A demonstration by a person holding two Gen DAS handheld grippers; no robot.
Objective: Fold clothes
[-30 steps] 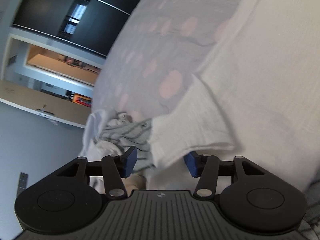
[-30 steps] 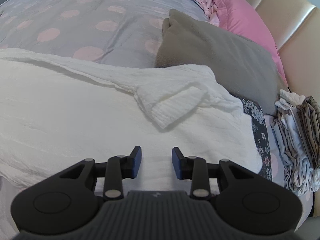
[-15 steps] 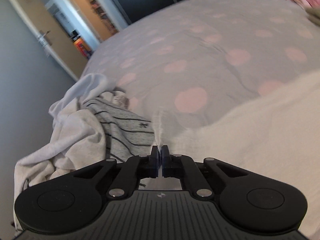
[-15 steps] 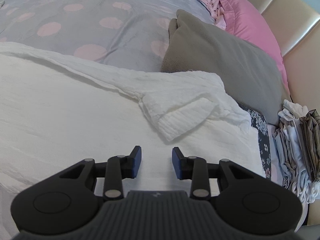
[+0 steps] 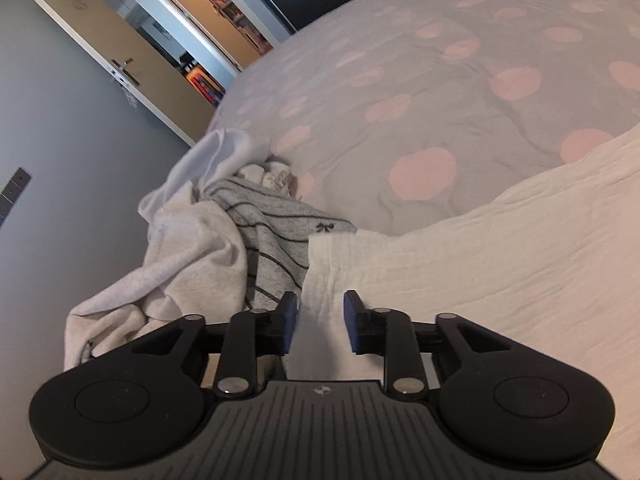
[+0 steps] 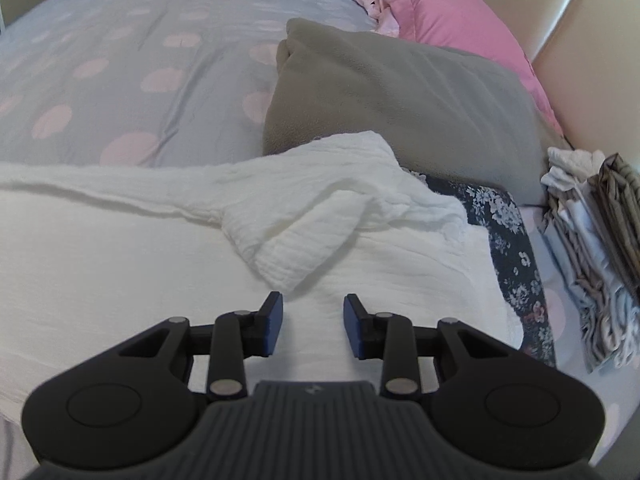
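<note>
A white textured garment (image 5: 500, 264) lies spread on the grey bedspread with pink dots (image 5: 440, 92). In the left wrist view its left corner (image 5: 332, 256) sits just ahead of my left gripper (image 5: 320, 318), which is open with cloth lying between the jaws. In the right wrist view the same garment (image 6: 120, 248) has a folded-over sleeve (image 6: 304, 236) just ahead of my right gripper (image 6: 313, 326), which is open and empty above the cloth.
A heap of a white garment (image 5: 180, 248) and a grey striped one (image 5: 272, 236) lies left of the corner at the bed's edge. A grey pillow (image 6: 400, 92), a pink pillow (image 6: 460, 24), a floral cloth (image 6: 508, 232) and a stack of folded clothes (image 6: 592, 256) lie to the right.
My left gripper closed on the garment's corner half a second ago and has now opened, leaving the corner lying flat. My right gripper stayed open and moved slightly forward toward the sleeve.
</note>
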